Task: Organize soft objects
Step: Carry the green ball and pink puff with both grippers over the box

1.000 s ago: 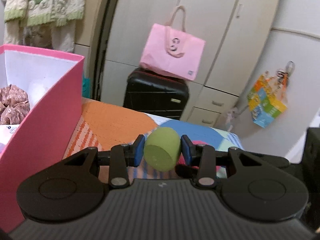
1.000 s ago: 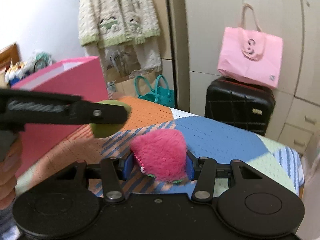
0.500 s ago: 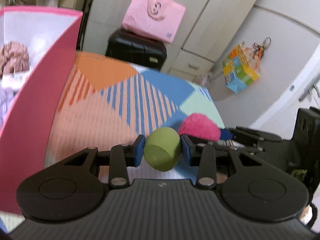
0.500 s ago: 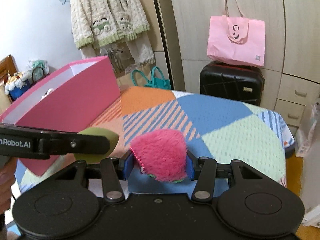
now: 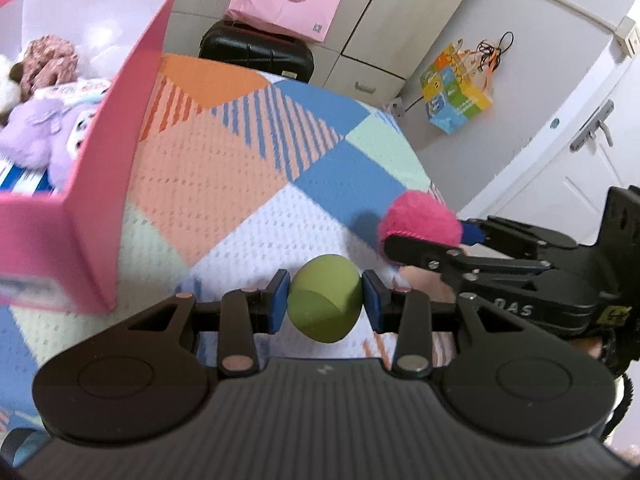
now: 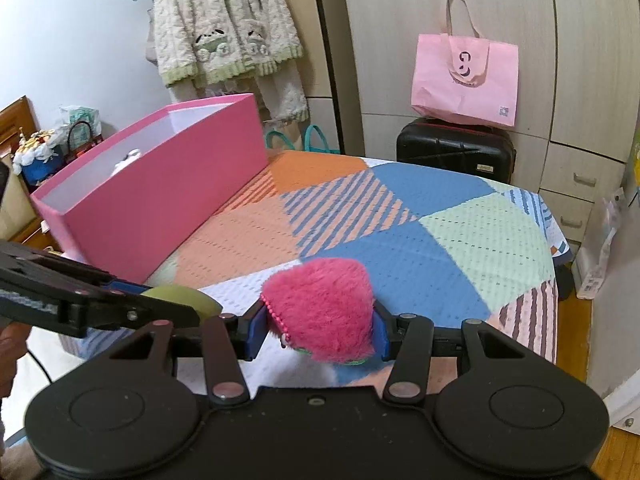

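My left gripper [image 5: 324,300] is shut on a green soft ball [image 5: 325,304] and holds it above the patchwork bed cover [image 5: 224,168]. My right gripper [image 6: 318,330] is shut on a fluffy pink plush toy [image 6: 320,308]; it also shows in the left wrist view [image 5: 420,224], to the right of the ball. The green ball shows at the left in the right wrist view [image 6: 180,300]. A pink box [image 5: 104,168] stands on the bed to the left, holding a purple plush [image 5: 36,132], a brown plush [image 5: 48,56] and other soft toys.
Past the bed's far end stand a black suitcase [image 6: 456,148] with a pink tote bag [image 6: 464,80] on it, and wardrobe doors. A knitted cardigan [image 6: 224,28] hangs at the back left. The bed edge drops off at the right.
Both grippers have pulled back and risen, tilting down over the bed. The box's inside with its toys has come into the left wrist view. Both grips are unchanged.
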`<state>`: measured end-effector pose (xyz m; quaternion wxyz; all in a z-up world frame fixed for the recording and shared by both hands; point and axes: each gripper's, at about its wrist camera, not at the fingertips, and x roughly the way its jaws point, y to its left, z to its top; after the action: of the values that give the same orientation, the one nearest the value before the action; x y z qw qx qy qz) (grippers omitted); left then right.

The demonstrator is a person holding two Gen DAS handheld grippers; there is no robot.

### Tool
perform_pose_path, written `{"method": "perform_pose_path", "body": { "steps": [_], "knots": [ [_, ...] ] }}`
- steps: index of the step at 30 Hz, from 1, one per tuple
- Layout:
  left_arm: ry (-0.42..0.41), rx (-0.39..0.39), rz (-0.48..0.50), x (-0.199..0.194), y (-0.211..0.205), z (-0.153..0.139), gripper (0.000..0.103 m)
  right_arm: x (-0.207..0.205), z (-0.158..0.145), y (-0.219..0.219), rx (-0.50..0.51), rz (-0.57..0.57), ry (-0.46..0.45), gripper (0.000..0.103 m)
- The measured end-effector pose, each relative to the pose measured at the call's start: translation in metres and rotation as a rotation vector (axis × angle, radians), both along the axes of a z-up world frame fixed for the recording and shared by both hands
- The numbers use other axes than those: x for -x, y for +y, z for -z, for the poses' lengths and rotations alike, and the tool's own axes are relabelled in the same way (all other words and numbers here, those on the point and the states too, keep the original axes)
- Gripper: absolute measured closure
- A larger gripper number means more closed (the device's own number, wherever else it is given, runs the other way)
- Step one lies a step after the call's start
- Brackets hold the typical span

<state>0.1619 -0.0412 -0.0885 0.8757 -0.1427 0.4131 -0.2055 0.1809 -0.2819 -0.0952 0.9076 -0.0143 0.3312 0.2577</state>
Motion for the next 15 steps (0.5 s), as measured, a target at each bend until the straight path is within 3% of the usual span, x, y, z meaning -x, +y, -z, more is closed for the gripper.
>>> {"method": "perform_pose_path", "body": {
  "steps": [4,15],
  "knots": [
    [0.025,0.025,0.025,0.013,0.011,-0.001,0.065,0.020,-0.006,0.005,0.000,-0.006,-0.011,0.047],
    [0.038,-0.001,0.036,0.046,0.041,-0.012,0.065,0.072,-0.023,0.022,-0.010,-0.076,-0.055,0.047]
  ]
}}
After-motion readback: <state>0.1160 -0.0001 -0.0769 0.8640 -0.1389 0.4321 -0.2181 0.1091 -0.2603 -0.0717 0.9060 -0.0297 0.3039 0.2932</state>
